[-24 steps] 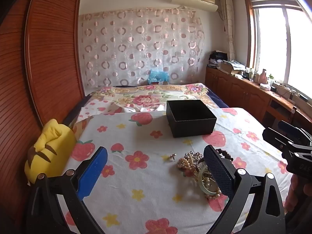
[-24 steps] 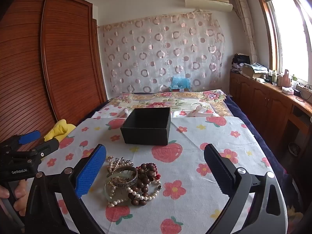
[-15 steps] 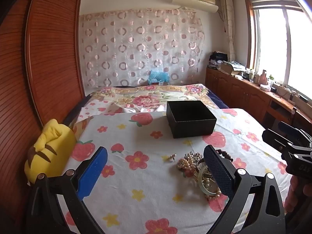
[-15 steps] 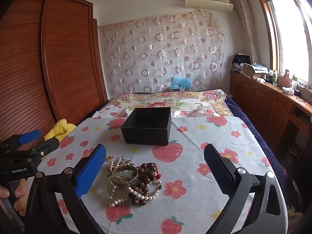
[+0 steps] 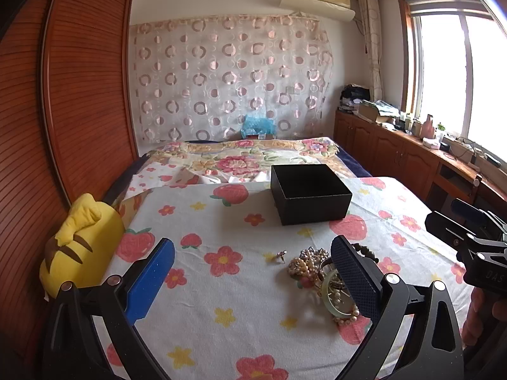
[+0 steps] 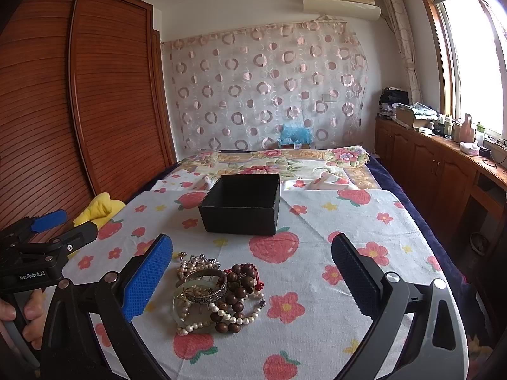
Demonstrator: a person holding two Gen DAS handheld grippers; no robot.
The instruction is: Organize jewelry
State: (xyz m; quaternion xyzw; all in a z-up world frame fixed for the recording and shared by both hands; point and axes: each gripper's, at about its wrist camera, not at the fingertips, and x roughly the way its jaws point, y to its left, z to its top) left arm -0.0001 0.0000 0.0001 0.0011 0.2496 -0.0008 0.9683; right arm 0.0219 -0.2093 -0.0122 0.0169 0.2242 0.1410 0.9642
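Note:
A pile of jewelry (image 6: 215, 294) lies on the flowered cloth: pearl strands, a silver bangle, a pale green bangle and dark wooden beads. In the left wrist view the jewelry pile (image 5: 320, 272) sits partly behind my right-hand finger. A small loose earring (image 5: 280, 255) lies just left of it. An open, empty black box (image 6: 242, 204) stands behind the pile; the box (image 5: 310, 193) also shows in the left wrist view. My left gripper (image 5: 252, 280) is open and empty, above the cloth. My right gripper (image 6: 252, 281) is open and empty, with the pile near its left finger.
A yellow plush pillow (image 5: 79, 250) lies at the table's left edge by the wooden wardrobe (image 5: 63, 95). A bed (image 6: 272, 161) lies beyond the table. Wooden cabinets (image 6: 443, 164) with clutter run along the right under the window.

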